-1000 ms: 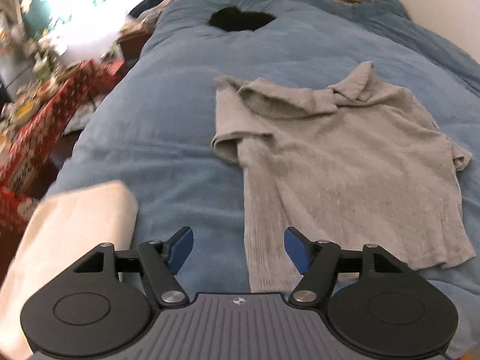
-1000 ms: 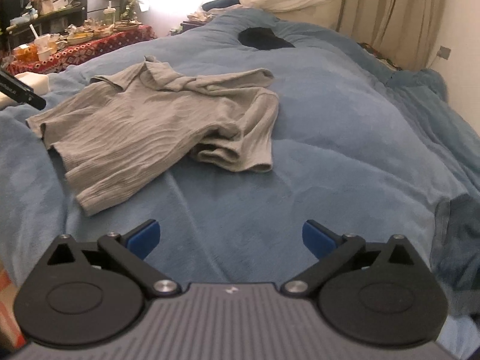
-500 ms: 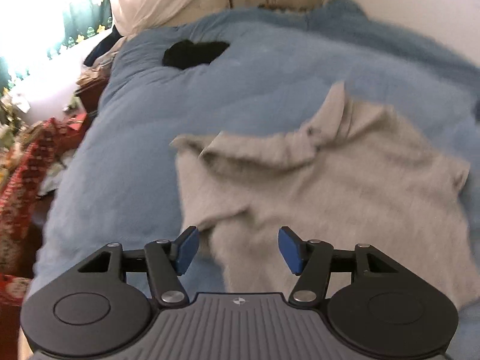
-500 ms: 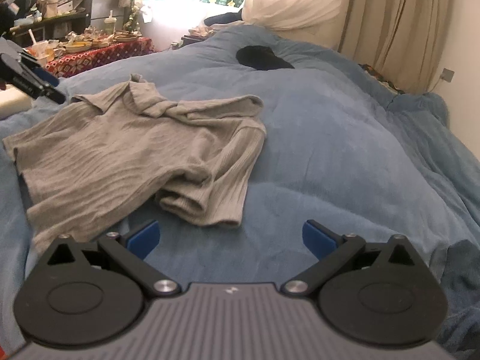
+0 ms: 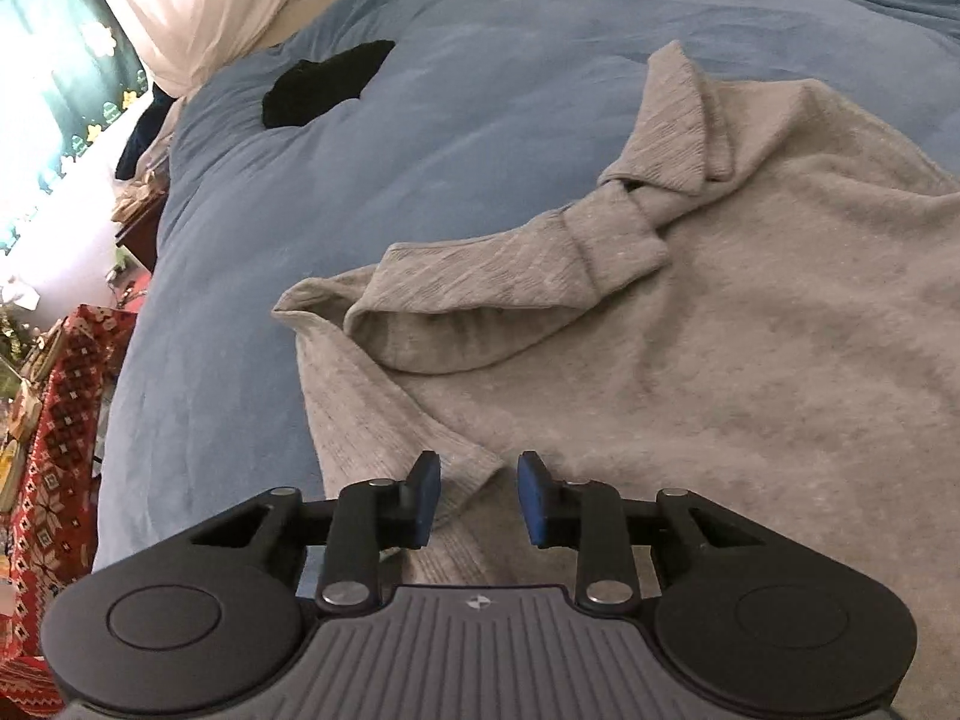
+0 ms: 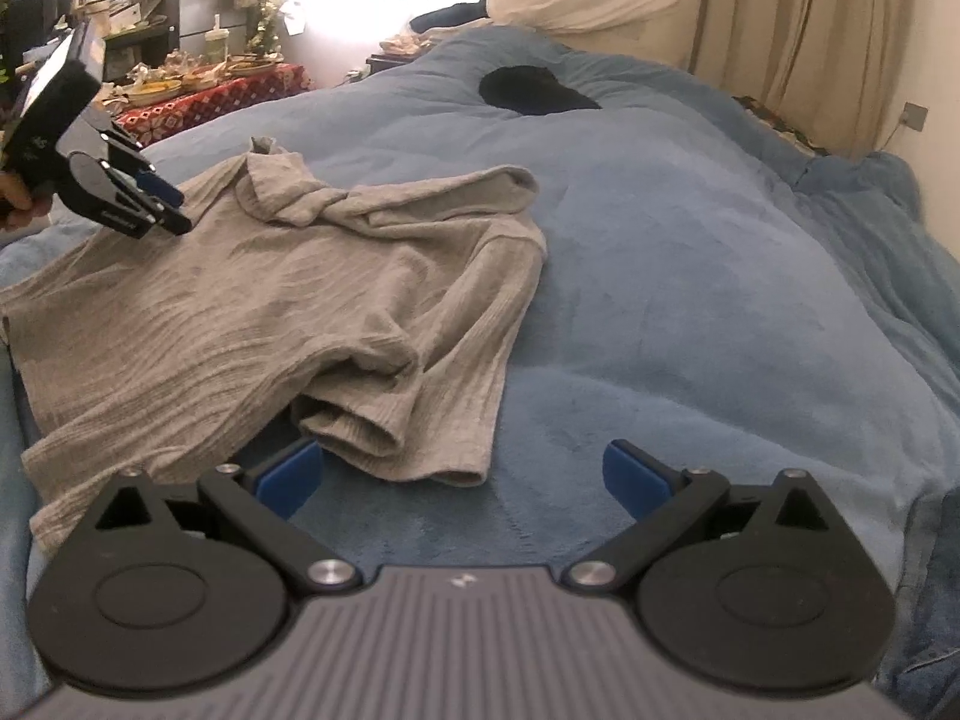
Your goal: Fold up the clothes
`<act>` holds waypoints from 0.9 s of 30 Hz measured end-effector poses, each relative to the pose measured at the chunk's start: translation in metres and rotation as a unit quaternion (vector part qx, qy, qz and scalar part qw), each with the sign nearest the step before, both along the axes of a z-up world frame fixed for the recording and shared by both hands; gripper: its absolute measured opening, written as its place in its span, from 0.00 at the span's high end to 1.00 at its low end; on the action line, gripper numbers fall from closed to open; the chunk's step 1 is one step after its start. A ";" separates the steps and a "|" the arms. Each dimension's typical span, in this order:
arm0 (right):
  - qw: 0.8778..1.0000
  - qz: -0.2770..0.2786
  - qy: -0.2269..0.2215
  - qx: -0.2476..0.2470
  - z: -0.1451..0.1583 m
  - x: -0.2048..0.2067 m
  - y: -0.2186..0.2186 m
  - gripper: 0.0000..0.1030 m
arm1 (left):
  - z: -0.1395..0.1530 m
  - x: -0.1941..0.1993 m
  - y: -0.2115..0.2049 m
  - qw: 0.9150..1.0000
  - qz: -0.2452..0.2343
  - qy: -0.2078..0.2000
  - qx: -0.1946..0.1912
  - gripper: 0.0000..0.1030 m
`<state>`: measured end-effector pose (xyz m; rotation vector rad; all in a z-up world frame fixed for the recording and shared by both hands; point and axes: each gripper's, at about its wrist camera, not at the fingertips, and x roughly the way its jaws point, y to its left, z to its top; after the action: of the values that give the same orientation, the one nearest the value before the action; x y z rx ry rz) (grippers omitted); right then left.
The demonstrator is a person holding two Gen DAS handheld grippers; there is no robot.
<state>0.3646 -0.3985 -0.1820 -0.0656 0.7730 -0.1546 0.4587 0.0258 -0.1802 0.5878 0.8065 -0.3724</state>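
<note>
A grey ribbed shirt (image 5: 720, 330) lies spread on the blue blanket (image 5: 420, 150), its collar twisted and folded over. My left gripper (image 5: 478, 492) hangs low over the shirt's left sleeve hem. Its jaws are closing with the hem's edge between the blue pads, and a gap still shows on both sides. From the right wrist view the shirt (image 6: 240, 312) has its right sleeve bunched and folded under. My right gripper (image 6: 462, 474) stands wide open just in front of that bunched sleeve, over bare blanket (image 6: 690, 300). The left gripper (image 6: 171, 207) shows at the far left, held by a hand (image 6: 15, 198).
A small black garment (image 5: 324, 84) lies further up the bed. Left of the bed stands a table with a red patterned cloth (image 6: 210, 102) crowded with dishes. Curtains (image 6: 780, 18) and a wall close off the far right.
My left gripper came in over the shirt's left sleeve, rolled, and narrowed its jaws. My right gripper slid closer to the bunched right sleeve, still wide open.
</note>
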 end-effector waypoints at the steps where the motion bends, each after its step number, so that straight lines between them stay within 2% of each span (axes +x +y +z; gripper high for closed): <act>1: 1.000 0.000 -0.001 0.002 -0.001 0.000 0.000 0.02 | -0.002 0.002 0.001 1.000 -0.001 0.002 0.000 0.69; 5: 1.000 -0.005 -0.007 0.008 -0.001 0.002 -0.001 0.04 | -0.012 0.006 0.002 1.000 -0.006 0.015 0.004 0.67; 7: 1.000 -0.007 -0.007 0.008 -0.001 0.001 -0.001 0.09 | -0.013 0.008 0.004 1.000 -0.004 0.017 -0.001 0.67; 9: 1.000 -0.011 -0.007 0.009 0.000 0.000 0.000 0.13 | -0.010 0.010 0.008 1.000 0.011 0.018 -0.016 0.81; 10: 1.000 -0.012 -0.007 0.013 0.001 -0.001 0.000 0.16 | -0.007 0.011 0.011 0.999 0.021 0.018 -0.027 0.92; 11: 1.000 -0.012 -0.007 0.020 0.001 -0.002 0.000 0.18 | -0.003 0.011 0.015 0.999 0.029 0.016 -0.039 0.94; 14: 0.999 -0.017 -0.011 0.050 0.003 -0.003 -0.001 0.23 | 0.011 0.009 0.027 0.996 0.048 -0.006 -0.074 0.96; 17: 0.997 -0.034 -0.021 0.073 0.008 -0.002 -0.005 0.28 | 0.023 0.006 0.041 0.993 0.067 -0.034 -0.088 0.96; 20: 0.995 -0.045 -0.026 0.082 0.016 -0.001 -0.012 0.42 | 0.033 0.011 0.058 0.990 0.089 -0.050 -0.101 0.96; 22: 0.995 -0.057 -0.016 0.081 0.016 0.005 -0.018 0.55 | 0.036 0.015 0.069 0.987 0.111 -0.060 -0.104 0.96; 25: 0.993 -0.068 0.017 0.100 0.006 0.019 -0.031 0.62 | 0.035 0.025 0.086 0.980 0.149 -0.050 -0.120 0.96; 27: 0.990 -0.063 0.039 0.117 -0.003 0.029 -0.035 0.60 | 0.030 0.030 0.090 0.980 0.148 -0.032 -0.132 0.96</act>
<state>0.3939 -0.4334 -0.1846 0.2010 0.8691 -0.1813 0.4883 0.1153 -0.1497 0.2247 0.7539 -0.1801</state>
